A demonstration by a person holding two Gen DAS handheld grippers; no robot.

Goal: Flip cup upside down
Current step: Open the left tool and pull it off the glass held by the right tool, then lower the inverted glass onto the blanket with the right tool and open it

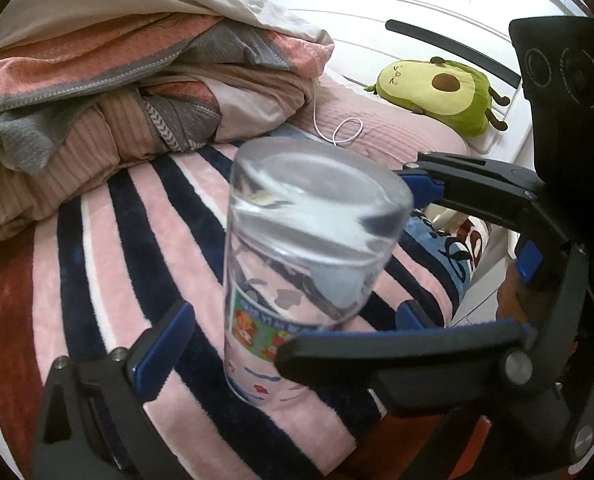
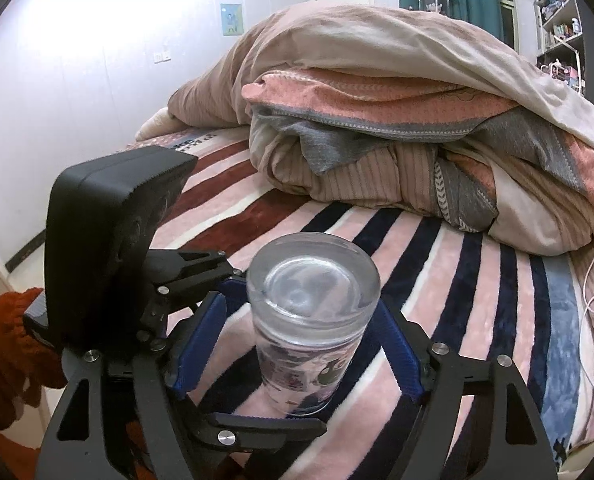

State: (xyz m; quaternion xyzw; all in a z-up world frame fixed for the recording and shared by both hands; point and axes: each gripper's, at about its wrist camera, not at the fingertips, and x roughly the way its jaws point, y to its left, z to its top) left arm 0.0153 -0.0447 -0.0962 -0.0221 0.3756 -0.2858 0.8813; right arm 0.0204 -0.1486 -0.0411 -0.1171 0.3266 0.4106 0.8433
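Observation:
A clear glass cup (image 1: 297, 264) with cartoon stickers stands upside down on the striped blanket (image 1: 109, 264), its thick base up. My left gripper (image 1: 293, 332) is open around the cup; its left blue pad is apart from the glass. In the right wrist view the cup (image 2: 311, 320) stands between the blue pads of my right gripper (image 2: 301, 344), which is open with gaps on both sides. The right gripper's arms also show at the right of the left wrist view (image 1: 477, 188). The left gripper's black body (image 2: 109, 248) shows to the left in the right wrist view.
A heap of folded quilts (image 2: 397, 132) lies behind the cup. An avocado plush toy (image 1: 437, 92) and a white cable (image 1: 345, 128) lie on a pink pillow by the white headboard. The bed edge is near at the right.

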